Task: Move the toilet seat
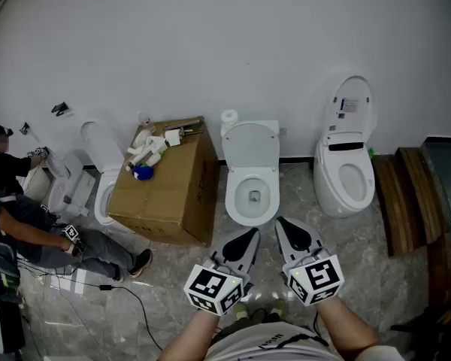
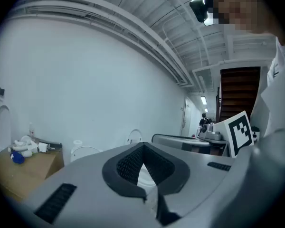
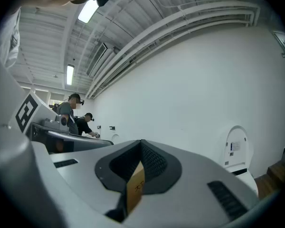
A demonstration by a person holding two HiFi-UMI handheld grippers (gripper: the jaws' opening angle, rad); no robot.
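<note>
Both grippers are being held out level at the person's front, side by side and near each other. The bare forearms [image 1: 344, 328] are running in low behind them, and the tips are angling slightly toward one another.

- The left gripper [image 1: 248, 239] is sitting with its jaws closed together and nothing gripped.
- The right gripper [image 1: 286, 228] is showing the same closed jaws. A tan strip is showing in the slit between them, carrying small dark characters I can't read. I can't tell whether it is stuck to a pad.

The toilet seat [image 1: 236, 201] is lying just ahead of both sets of tips, apart from them, on the middle toilet [image 1: 249, 215]. Its lid [image 1: 249, 145] is standing raised behind.

A paper roll [image 1: 229, 116] is sitting on the tank, beyond the left gripper. A cardboard box [image 1: 169, 194] is standing off to that gripper's left.

Writing:
- Black-and-white square markers are showing on each gripper's cube.
- A blue-printed label [image 1: 349, 105] is showing on the raised lid of the toilet right of the right gripper, too small to read.
</note>
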